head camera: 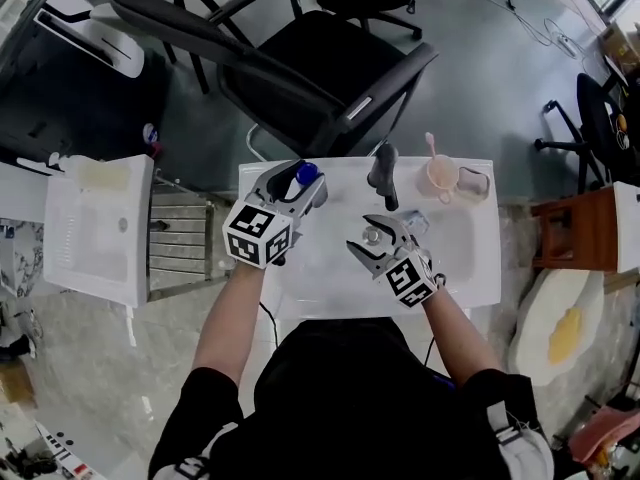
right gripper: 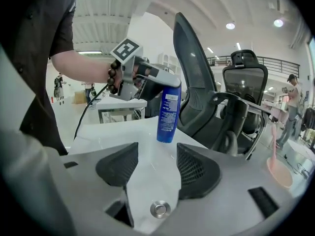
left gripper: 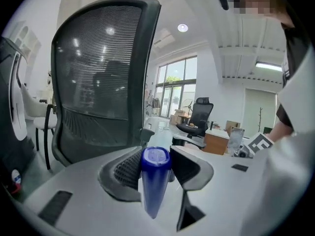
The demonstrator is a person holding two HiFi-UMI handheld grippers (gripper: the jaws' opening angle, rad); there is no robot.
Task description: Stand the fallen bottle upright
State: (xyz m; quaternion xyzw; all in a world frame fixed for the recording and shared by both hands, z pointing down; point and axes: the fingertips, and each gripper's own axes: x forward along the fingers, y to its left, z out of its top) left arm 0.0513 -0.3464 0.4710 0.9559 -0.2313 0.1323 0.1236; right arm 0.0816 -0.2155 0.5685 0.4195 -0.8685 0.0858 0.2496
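Head view: your left gripper has its fingers closed on the blue bottle at the far left edge of the white desk. Your right gripper hovers mid-desk, fingers well apart and holding nothing.

Left gripper view: the bottle sits clamped between the fingers, flat top showing.

Right gripper view: the bottle hangs near upright, white label facing you. Whether its base touches the desk is unclear.

Step in hand: righting. Next, seat the base flat, then release.

You wore a black short-sleeved shirt; your grey left gripper and right gripper bore black-and-white marker cubes.
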